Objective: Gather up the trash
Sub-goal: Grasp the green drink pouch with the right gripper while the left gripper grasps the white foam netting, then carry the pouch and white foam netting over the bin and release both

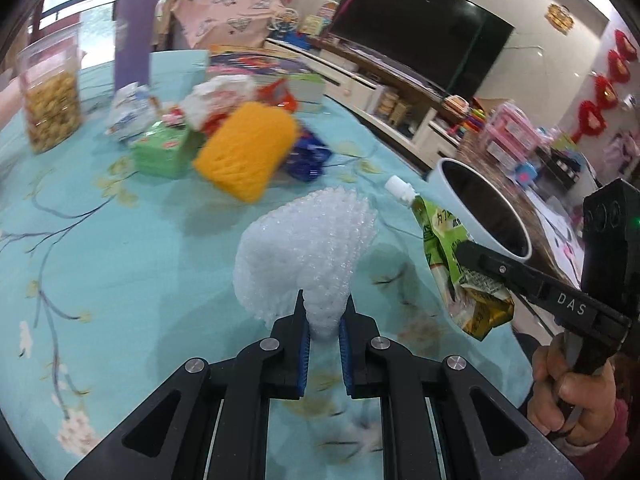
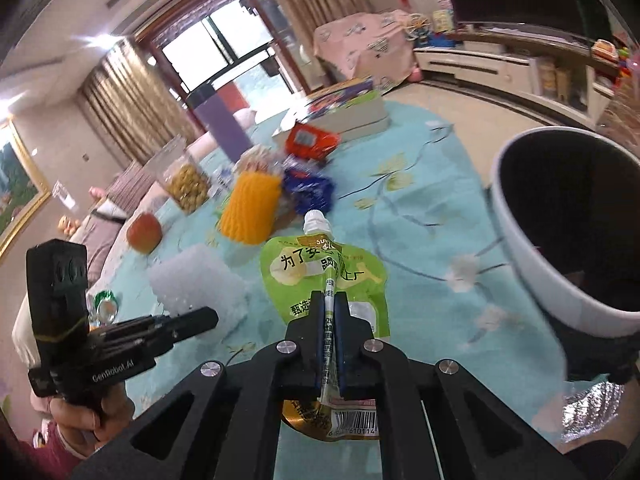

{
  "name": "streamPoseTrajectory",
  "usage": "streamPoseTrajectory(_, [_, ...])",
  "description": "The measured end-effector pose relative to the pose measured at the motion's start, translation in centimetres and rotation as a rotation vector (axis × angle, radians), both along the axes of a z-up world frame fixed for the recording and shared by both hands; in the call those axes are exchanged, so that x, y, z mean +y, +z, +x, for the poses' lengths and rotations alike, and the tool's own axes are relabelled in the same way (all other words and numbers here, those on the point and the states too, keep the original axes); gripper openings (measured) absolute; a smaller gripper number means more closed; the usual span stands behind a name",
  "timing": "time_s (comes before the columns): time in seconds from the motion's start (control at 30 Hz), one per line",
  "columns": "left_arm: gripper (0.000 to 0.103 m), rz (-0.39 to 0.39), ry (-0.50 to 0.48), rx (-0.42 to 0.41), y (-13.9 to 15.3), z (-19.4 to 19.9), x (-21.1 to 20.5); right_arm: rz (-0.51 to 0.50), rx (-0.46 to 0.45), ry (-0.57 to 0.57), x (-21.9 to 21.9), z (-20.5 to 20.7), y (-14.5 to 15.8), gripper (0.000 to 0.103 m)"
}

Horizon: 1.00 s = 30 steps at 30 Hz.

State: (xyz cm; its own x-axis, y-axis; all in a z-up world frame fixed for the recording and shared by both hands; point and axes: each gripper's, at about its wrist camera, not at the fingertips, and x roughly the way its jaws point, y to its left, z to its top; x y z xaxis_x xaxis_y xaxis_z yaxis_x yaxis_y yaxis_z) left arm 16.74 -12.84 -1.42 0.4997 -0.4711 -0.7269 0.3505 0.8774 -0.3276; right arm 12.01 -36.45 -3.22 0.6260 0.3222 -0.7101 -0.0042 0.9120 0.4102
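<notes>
My left gripper (image 1: 325, 304) is shut on the lower end of a white bubble-wrap wad (image 1: 308, 248), held up over the turquoise tablecloth. In the right wrist view the same wad (image 2: 196, 284) sticks out of the left gripper (image 2: 212, 318) at the lower left. My right gripper (image 2: 330, 300) is shut on the side seam of a green spouted drink pouch (image 2: 316, 272), its white cap pointing away. In the left wrist view the pouch (image 1: 444, 236) hangs from the right gripper (image 1: 462, 251) beside a white bin (image 1: 442, 182). The bin (image 2: 520, 240) stands open at the table's right edge, dark inside.
Farther along the table lie an orange foam net (image 1: 244, 148), a green packet (image 1: 164, 150), a blue wrapper (image 1: 308, 156) and white and red wrappers (image 1: 220, 96). A clear snack jar (image 1: 52, 100), a purple box (image 1: 134, 40), stacked books (image 2: 352, 116) and an apple (image 2: 144, 232) stand around them.
</notes>
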Motion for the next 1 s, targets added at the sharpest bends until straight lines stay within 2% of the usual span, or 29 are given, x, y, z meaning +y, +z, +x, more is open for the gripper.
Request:
streamPoseTrajectory(0.63, [0.011, 0.015, -0.158, -0.021, 0.8, 3.0, -9.0, -0.028, -0.049, -0.163, -7.5, -2.7, 2.6, 0.004])
streamPoseTrajectory(1.0, [0.011, 0.048, -0.243, -0.038, 1.5, 5.4, -14.2, -0.042, -0.041, -0.230, -11.5, -3.1, 2.7, 0.004])
